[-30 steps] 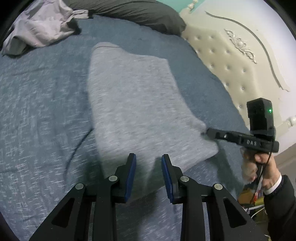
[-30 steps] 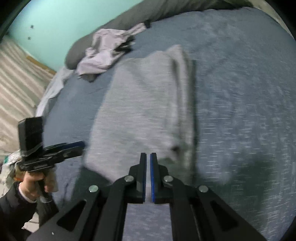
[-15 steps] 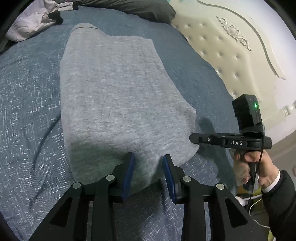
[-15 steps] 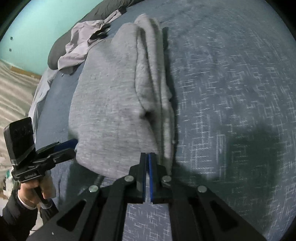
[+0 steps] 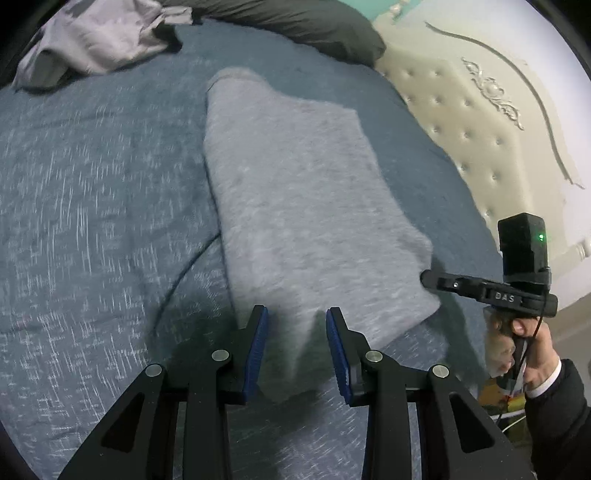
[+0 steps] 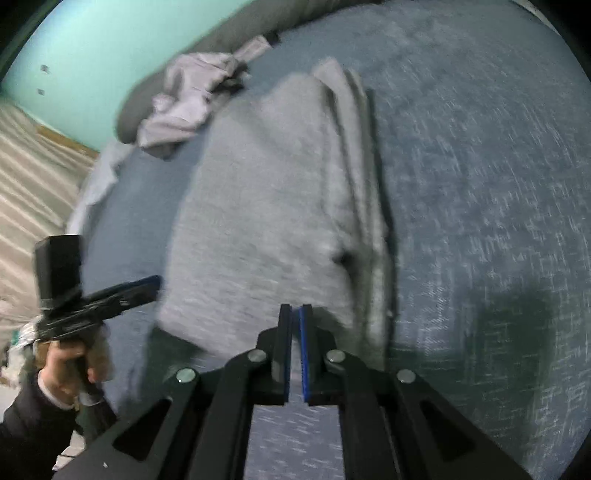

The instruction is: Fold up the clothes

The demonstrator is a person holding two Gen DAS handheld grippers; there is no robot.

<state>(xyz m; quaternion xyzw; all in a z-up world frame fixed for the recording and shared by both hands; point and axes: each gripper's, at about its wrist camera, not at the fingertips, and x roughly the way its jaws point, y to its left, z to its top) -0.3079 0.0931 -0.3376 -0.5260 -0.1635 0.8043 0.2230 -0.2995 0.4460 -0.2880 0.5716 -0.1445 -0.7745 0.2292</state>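
A folded grey garment (image 5: 303,206) lies flat on the blue-grey bedspread (image 5: 92,221). My left gripper (image 5: 295,314) is open, and the garment's near edge reaches in between its blue pads. In the right wrist view the grey garment (image 6: 266,206) shows stacked layers along its right side. My right gripper (image 6: 294,310) is shut, its tips over the garment's near edge; whether cloth is pinched is hidden. Seen from the left wrist, the right gripper (image 5: 426,276) sits at the garment's right corner. The left gripper (image 6: 155,282) appears at the garment's left corner.
A crumpled lilac garment (image 5: 96,40) lies at the far end of the bed by a dark pillow (image 5: 295,22). A cream tufted headboard (image 5: 480,129) runs along the right. A thin dark cord (image 5: 184,269) crosses the bedspread (image 6: 480,184). A hand (image 5: 532,332) holds each gripper.
Both cameras pulled back and tilted, with motion blur. The left gripper's jaws stand a little wider. The right gripper stays shut at the garment's edge; the garment lies as before.
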